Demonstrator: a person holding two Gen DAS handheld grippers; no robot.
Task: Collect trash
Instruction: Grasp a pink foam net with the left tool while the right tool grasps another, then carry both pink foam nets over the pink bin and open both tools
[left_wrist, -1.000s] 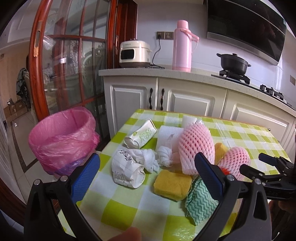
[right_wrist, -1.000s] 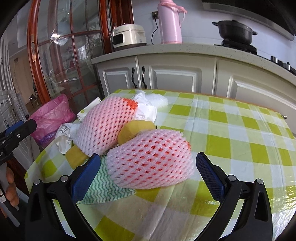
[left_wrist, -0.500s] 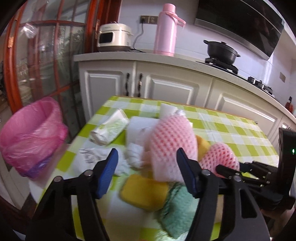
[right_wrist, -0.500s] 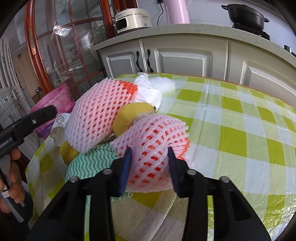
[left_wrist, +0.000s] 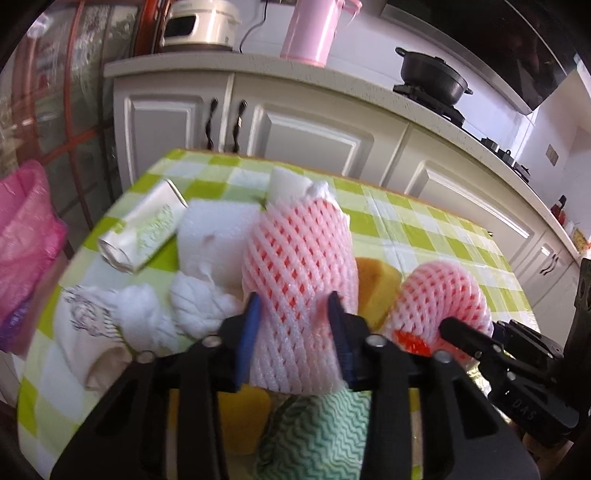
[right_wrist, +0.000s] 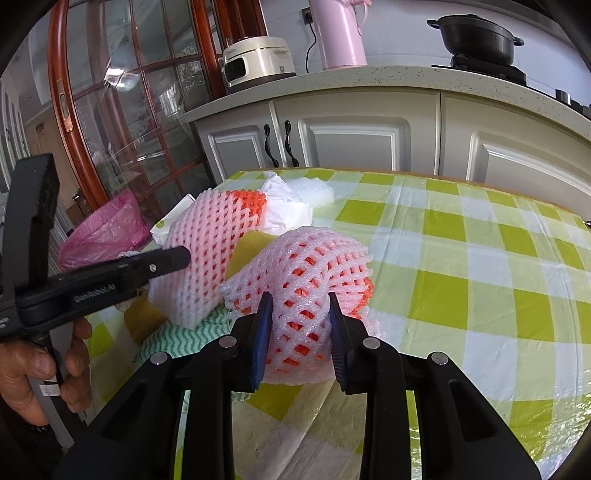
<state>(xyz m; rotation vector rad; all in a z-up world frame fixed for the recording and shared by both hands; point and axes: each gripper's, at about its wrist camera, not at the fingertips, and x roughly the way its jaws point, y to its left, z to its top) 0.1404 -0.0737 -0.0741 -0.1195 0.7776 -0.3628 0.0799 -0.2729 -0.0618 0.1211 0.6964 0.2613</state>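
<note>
Both tongs (left_wrist: 293, 325) (right_wrist: 300, 328) pinching foam nets (left_wrist: 299, 266) (right_wrist: 306, 273)

Left wrist view: low over the near edge of the checked table (left_wrist: 417, 236), facing forward toward the white cabinets (left_wrist: 310, 144) and counter; very close to the trash pile. Slight motion blur. Right wrist view: same table (right_wrist: 480, 258), set further right, facing forward and a little left, also close. Shared: both pink foam nets, the cabinets, rice cooker (right_wrist: 258, 62), pink thermos (left_wrist: 314, 29), black pot (right_wrist: 476, 35), pink bin bag (left_wrist: 26, 240). Each view catches the other gripper at its edge.
</note>
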